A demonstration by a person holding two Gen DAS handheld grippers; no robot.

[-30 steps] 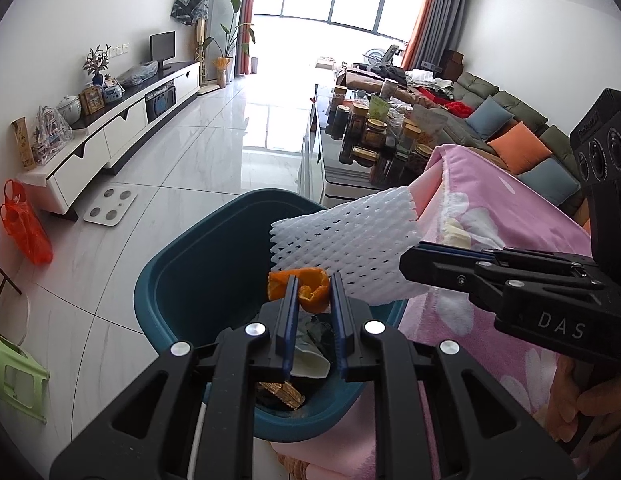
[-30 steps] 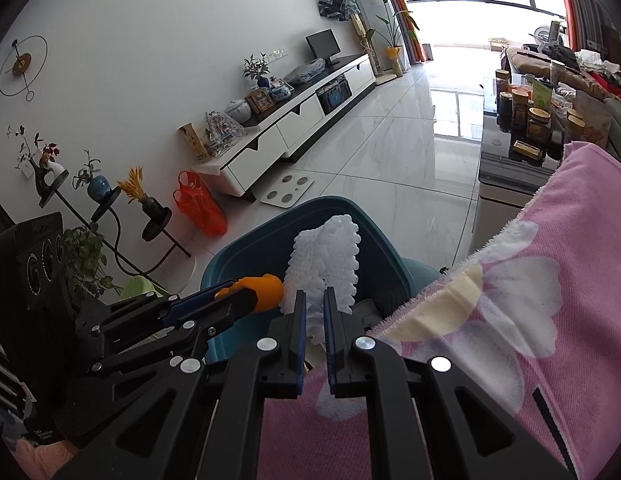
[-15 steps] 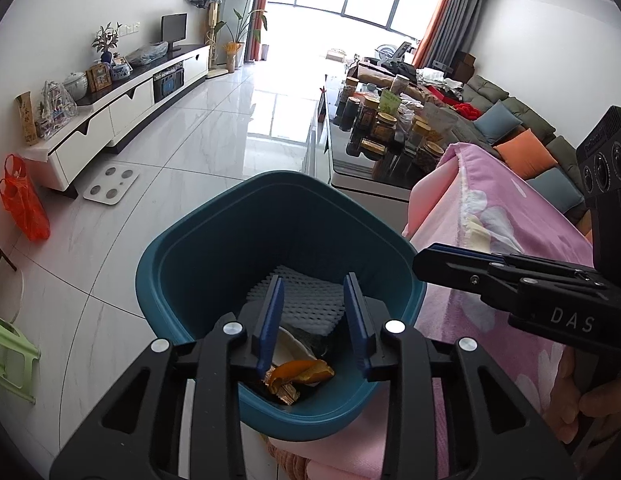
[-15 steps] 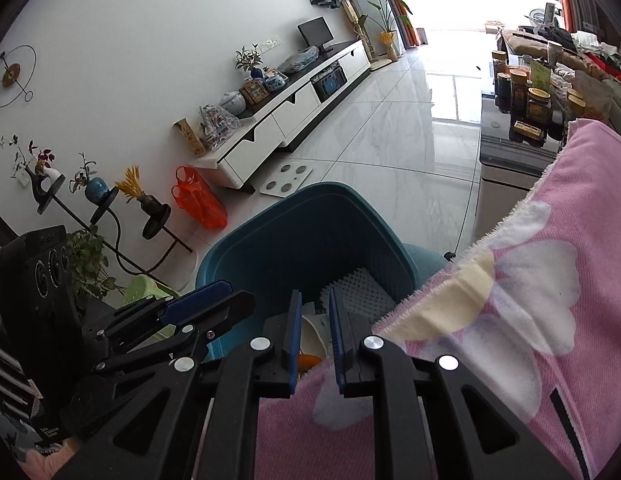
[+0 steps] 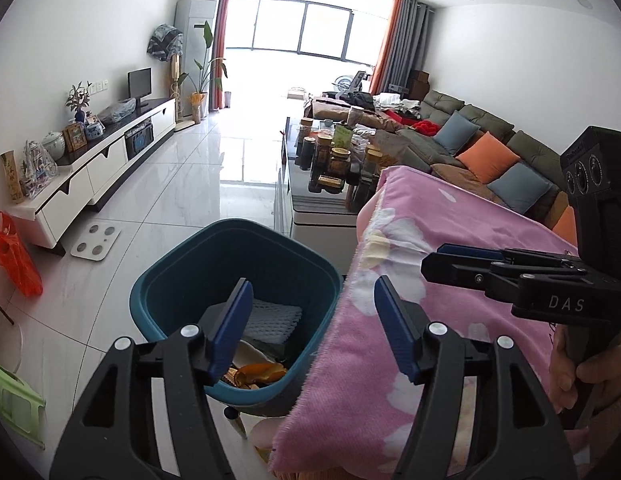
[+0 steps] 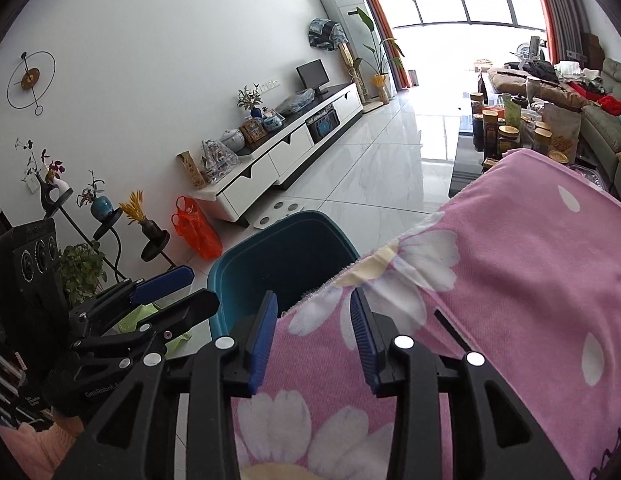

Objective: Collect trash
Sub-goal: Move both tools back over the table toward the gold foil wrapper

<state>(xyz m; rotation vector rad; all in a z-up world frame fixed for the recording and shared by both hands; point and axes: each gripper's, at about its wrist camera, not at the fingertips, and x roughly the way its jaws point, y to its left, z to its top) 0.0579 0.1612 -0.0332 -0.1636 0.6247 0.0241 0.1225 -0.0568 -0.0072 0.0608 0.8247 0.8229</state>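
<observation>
Bin (image 5: pixel 182 280): foam net (image 5: pixel 272 314) and peel (image 5: pixel 260 372) lay inside. Your left gripper (image 5: pixel 310 320) and right gripper (image 6: pixel 313 336) had just been opening, empty. You did best backing both clear of the blanket (image 6: pixel 510 280).

White TV cabinet (image 5: pixel 110 160) runs along the left wall. On it: small monitor (image 5: pixel 139 85), picture frame (image 5: pixel 75 137), blue-and-white jar (image 5: pixel 93 131), white lidded pot (image 5: pixel 53 142), potted sprig (image 5: pixel 78 98). On the floor just in front of the cabinet, a white bathroom scale (image 5: pixel 96 242); an orange plastic bag (image 5: pixel 15 256) at the cabinet's near end. Past its far end, a tall white air conditioner (image 5: pixel 196 40) and a leafy plant (image 5: pixel 204 76). Across the tiled floor (image 5: pixel 190 184) from the cabinet, a dark coffee tabletop (image 5: pixel 322 200) crowded with jars (image 5: pixel 338 158); beyond that a grey sofa (image 5: pixel 490 136) with orange cushion (image 5: pixel 487 157). Wall clock (image 6: pixel 30 77) hangs nearer than the cabinet.
</observation>
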